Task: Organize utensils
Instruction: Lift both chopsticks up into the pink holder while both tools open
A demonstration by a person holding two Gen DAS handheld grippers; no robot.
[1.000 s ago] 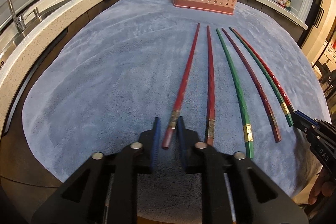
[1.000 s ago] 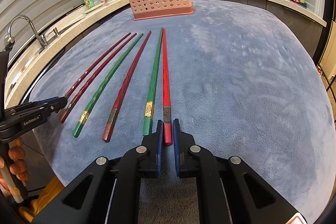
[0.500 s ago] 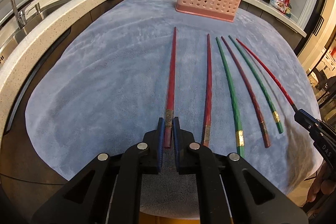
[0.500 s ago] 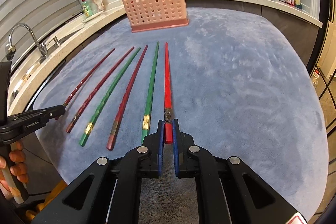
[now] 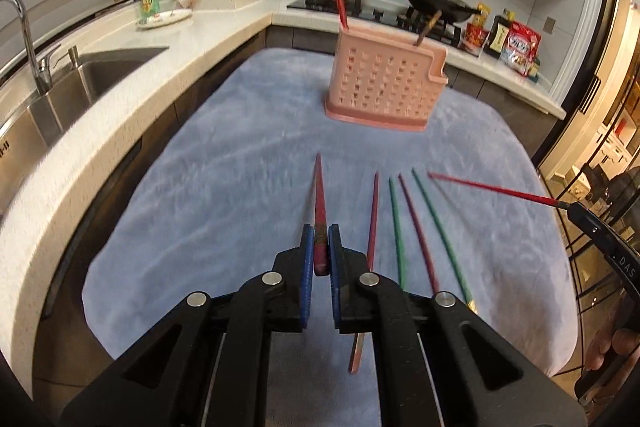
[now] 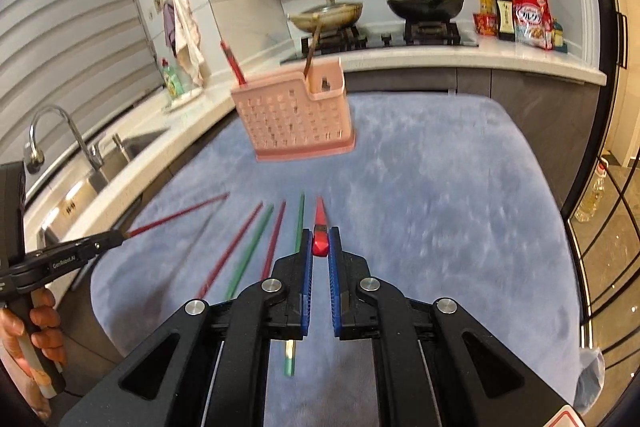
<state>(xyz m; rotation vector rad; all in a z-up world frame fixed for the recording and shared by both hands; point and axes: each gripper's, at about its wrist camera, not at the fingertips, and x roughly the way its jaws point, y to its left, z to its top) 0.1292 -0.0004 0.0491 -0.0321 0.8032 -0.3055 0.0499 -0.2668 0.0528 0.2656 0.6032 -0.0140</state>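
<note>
My left gripper is shut on a dark red chopstick and holds it raised above the blue cloth, tip toward the pink utensil basket. My right gripper is shut on a bright red chopstick, also lifted; this chopstick shows in the left wrist view. Several red and green chopsticks lie on the cloth between the grippers; they also show in the right wrist view. The basket holds a red chopstick and a brown one.
A sink with a tap lies to the left along the stone counter. A stove with two pans and food packets stand behind the basket. The cloth's right edge borders a glass door.
Both grippers have lifted their chopsticks off the cloth and tilted upward, so the basket and kitchen wall now sit higher in view. The other chopsticks stay on the cloth.
</note>
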